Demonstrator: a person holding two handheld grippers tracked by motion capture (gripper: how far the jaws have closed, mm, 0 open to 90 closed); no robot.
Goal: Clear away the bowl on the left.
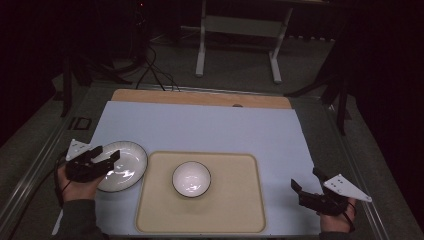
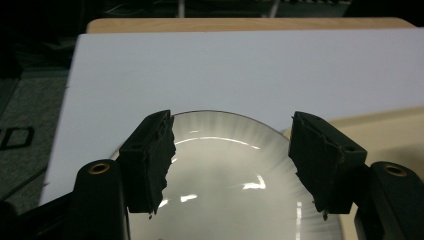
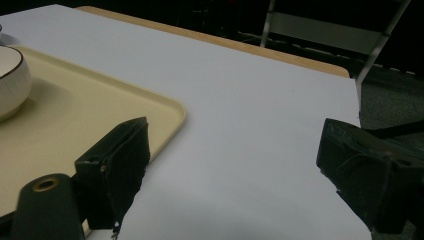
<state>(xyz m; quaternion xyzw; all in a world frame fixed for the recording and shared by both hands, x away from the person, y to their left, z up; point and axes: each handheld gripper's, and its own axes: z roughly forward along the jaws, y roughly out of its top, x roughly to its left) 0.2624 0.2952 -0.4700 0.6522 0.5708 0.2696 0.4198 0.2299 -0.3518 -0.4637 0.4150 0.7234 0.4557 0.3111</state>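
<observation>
A white plate (image 1: 125,165) is seen on the pale sheet (image 1: 200,127) that covers the table, just left of a beige tray (image 1: 235,215); whether its rim touches the tray's edge cannot be told. The plate's rim is dark-lined and its inner band finely ribbed.

The left gripper (image 1: 103,158) is held over the plate's left part, angled toward the right. Its jaws are spread wide, with nothing between them. In the left gripper view the plate (image 2: 230,175) is framed between the two jaws, which stand over its rim zone on either side; whether contact is made with the plate cannot be told. The tray's corner (image 2: 395,125) is visible behind the right-hand jaw.

A white bowl (image 1: 191,178) with a dark rim is set upright on the tray, left of the tray's centre and well apart from both grippers.

The right gripper (image 1: 305,181) is held near the sheet's right edge, to the right of the tray. Its jaws are parted wide and nothing is gripped. In the right gripper view bare sheet (image 3: 250,100) is seen between the jaws, with the tray's corner (image 3: 150,110) and part of the bowl (image 3: 10,82) at left.

The wooden table edge (image 1: 200,97) is exposed beyond the sheet.
</observation>
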